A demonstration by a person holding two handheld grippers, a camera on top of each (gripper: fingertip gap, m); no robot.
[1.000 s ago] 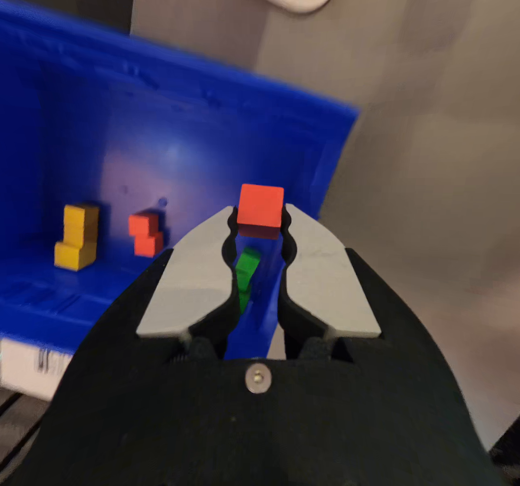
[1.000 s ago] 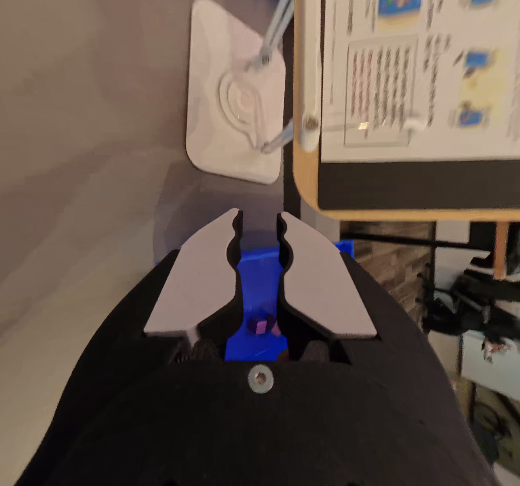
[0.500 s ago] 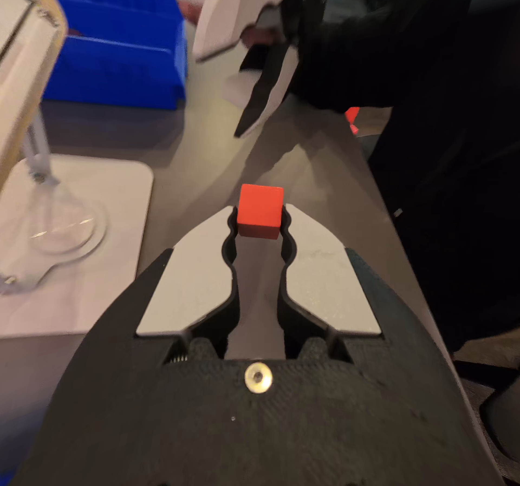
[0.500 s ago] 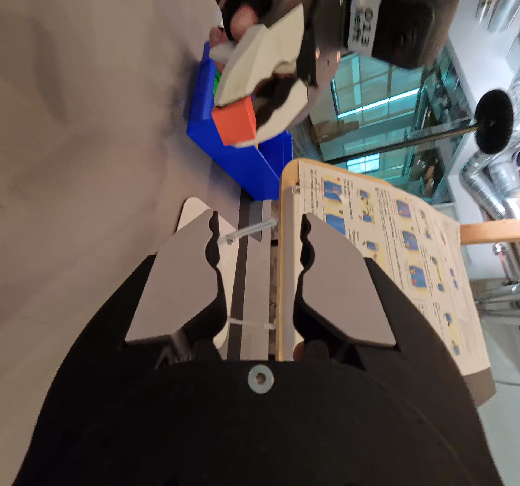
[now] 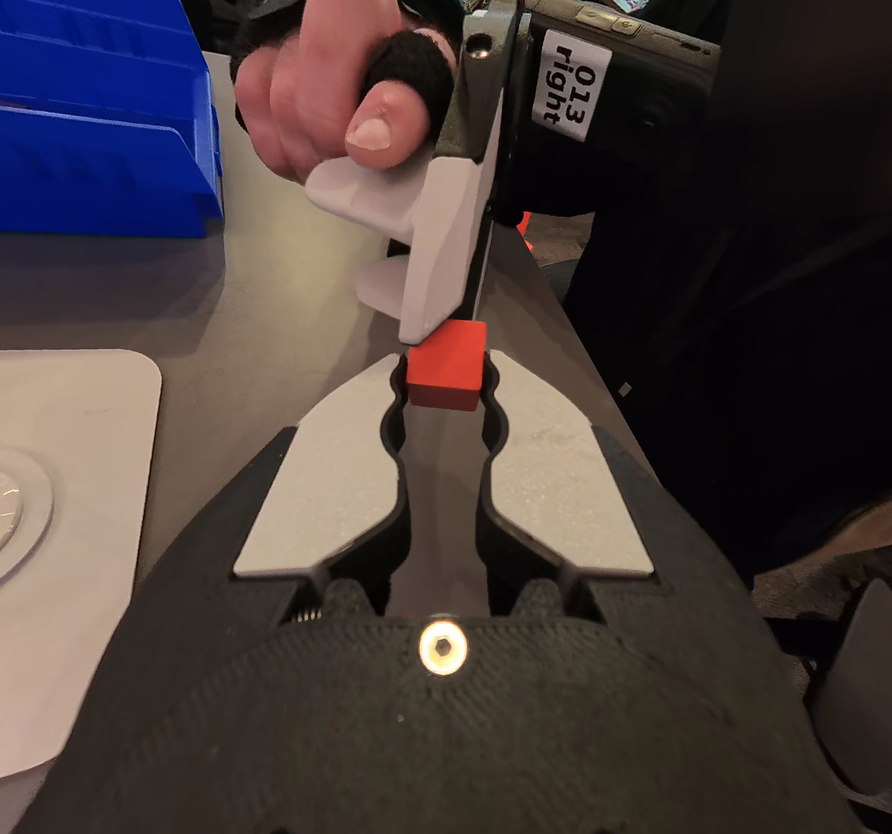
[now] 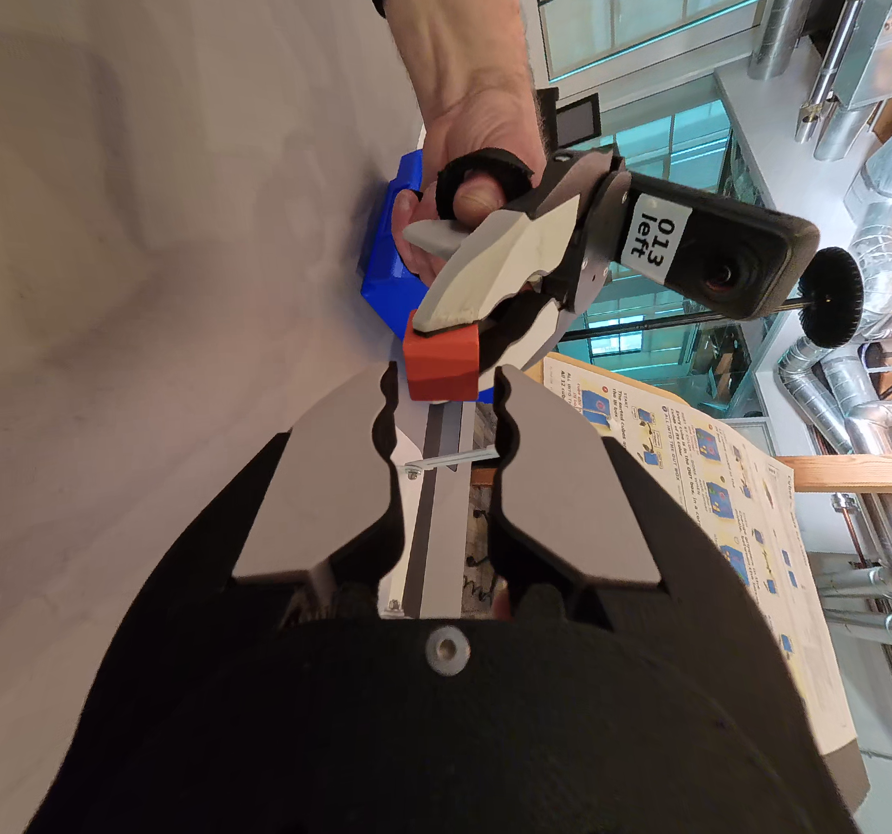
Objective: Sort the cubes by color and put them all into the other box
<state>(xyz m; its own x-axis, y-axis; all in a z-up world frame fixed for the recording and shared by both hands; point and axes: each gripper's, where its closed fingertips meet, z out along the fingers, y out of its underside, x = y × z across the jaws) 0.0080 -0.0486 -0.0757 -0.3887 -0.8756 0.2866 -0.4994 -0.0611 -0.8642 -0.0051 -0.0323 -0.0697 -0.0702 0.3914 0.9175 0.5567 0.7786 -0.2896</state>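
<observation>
My left gripper (image 5: 446,369) is shut on a red cube (image 5: 445,376), pinched at its fingertips above the grey table. My right gripper (image 6: 446,379) is open, and its tips stand on either side of the same red cube (image 6: 441,369), close to it. In the left wrist view the right gripper (image 5: 396,314) points down at the cube, and one finger (image 5: 434,256) meets the cube's top edge. In the right wrist view the left gripper's fingers (image 6: 482,261) clamp the cube. A blue box (image 5: 96,135) sits at the table's far left and also shows behind the hand (image 6: 386,280).
A white stand base (image 5: 72,473) lies on the table at the left. It carries a tilted board with a printed instruction sheet (image 6: 700,521). The table edge (image 5: 579,352) runs close on the right, with a person in dark clothing beside it. The grippers are tip to tip, or close to it.
My left gripper swung away from the blue box, still holding the red cube, and met the right gripper. The right gripper opened wider and closed in until its tips flank the cube.
</observation>
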